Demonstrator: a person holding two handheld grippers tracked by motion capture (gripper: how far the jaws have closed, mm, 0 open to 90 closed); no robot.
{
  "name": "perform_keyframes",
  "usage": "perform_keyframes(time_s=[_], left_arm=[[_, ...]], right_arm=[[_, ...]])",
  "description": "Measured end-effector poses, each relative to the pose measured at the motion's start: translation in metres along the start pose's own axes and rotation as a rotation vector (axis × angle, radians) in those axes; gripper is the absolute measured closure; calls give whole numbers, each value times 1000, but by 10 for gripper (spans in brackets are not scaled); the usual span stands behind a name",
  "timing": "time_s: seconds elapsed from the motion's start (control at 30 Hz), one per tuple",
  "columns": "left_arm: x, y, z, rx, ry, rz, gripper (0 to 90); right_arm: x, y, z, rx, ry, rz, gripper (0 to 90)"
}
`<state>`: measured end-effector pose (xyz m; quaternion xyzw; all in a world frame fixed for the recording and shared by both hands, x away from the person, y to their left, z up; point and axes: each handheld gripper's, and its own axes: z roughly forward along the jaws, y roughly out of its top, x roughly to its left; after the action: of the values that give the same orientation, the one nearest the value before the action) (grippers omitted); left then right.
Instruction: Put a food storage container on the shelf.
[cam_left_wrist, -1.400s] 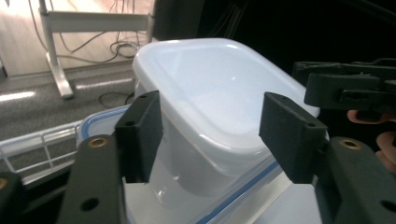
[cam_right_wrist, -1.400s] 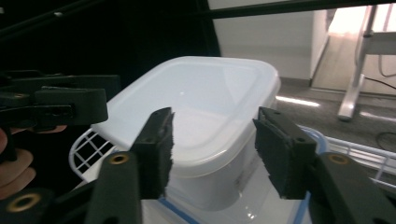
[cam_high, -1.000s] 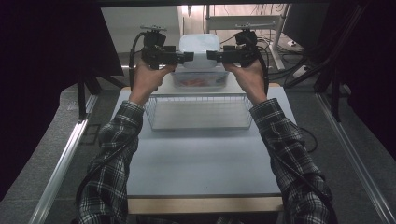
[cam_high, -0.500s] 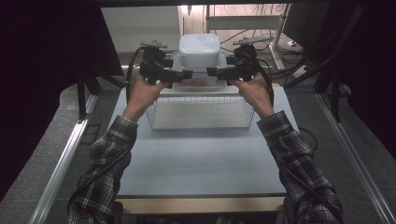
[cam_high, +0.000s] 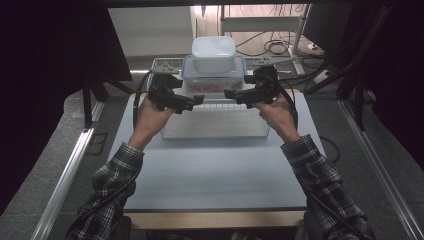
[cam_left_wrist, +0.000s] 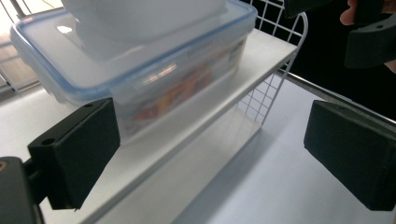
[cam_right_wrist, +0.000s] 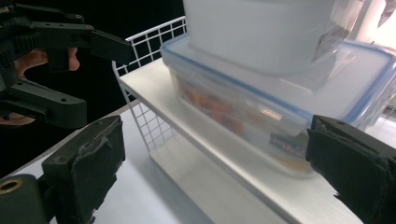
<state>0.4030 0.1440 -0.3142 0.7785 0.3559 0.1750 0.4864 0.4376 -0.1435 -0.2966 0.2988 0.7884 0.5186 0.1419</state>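
At upper centre of the high view, a small white lidded tub (cam_high: 213, 54) is sitting on top of a clear food container (cam_high: 214, 80) with a blue-edged lid, and that container is resting on the white top shelf of a wire rack (cam_high: 216, 126). Coloured contents are showing through the container's clear wall in both gripper views. The lower container is filling most of the shelf's depth, with a bare strip of shelf running along its near edge.

Just below the stack, the left gripper (cam_high: 196, 101) and the right gripper (cam_high: 231, 95) are hovering at the shelf's front edge, tips pointing toward each other with a gap between them. Both have just been opening their jaws, which are standing wide with nothing between them; the pads are not touching either container. Seen from the left gripper view, its jaws are framing the container's corner and the shelf edge.

Lower in the high view, the pale tabletop (cam_high: 215, 180) is lying bare between the person's plaid sleeves, giving free space toward the near edge. Dark panels are closing off the upper left and right.
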Motion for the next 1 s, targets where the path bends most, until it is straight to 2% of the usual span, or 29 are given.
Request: perform_keyframes(time_s=[0.4,0.63,0.9,1.0], left_arm=[[-12,-28,-3,-3,-10,36,30],[-20,-43,-3,2,-7,49,27],[-23,-58,-2,6,-3,52,26],[-23,-62,-3,6,-3,49,26]], right_arm=[[7,-24,-9,13,22,-4,51],[12,-37,-10,29,29,-25,51],[16,-48,-10,41,37,-39,35],[18,-52,-9,48,22,-52,22]])
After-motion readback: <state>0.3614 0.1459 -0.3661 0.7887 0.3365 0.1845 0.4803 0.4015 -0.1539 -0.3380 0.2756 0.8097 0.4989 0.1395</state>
